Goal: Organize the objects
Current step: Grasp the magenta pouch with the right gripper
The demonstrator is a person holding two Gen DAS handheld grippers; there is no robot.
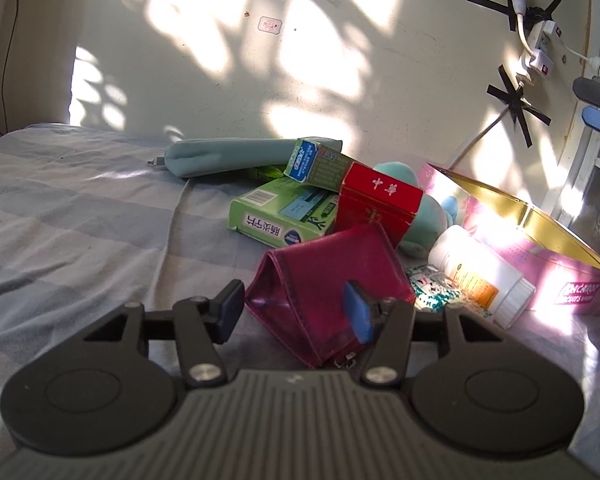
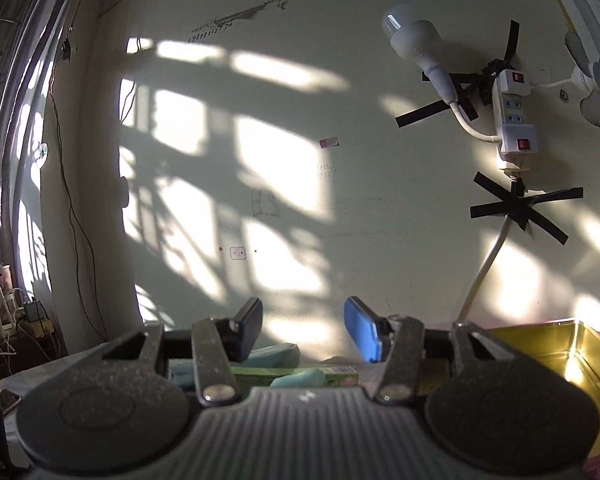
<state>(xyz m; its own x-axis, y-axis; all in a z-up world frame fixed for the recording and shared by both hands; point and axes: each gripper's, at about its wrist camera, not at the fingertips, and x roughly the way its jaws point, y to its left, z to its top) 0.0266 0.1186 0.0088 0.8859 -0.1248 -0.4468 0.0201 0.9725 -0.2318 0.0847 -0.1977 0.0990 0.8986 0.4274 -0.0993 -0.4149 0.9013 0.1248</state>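
Nearby, creased maroon wallet [image 1: 328, 280] (tent-shaped)

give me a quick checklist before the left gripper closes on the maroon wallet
1. Maroon wallet between the left gripper pads: ok.
2. Pads pressing on it: not ok; a gap shows at the left pad.
3. Wallet clear of the white bottle and red box: cannot tell.
4. Pink tin open to receive: ok.
5. Right gripper empty, raised above the pile: ok.
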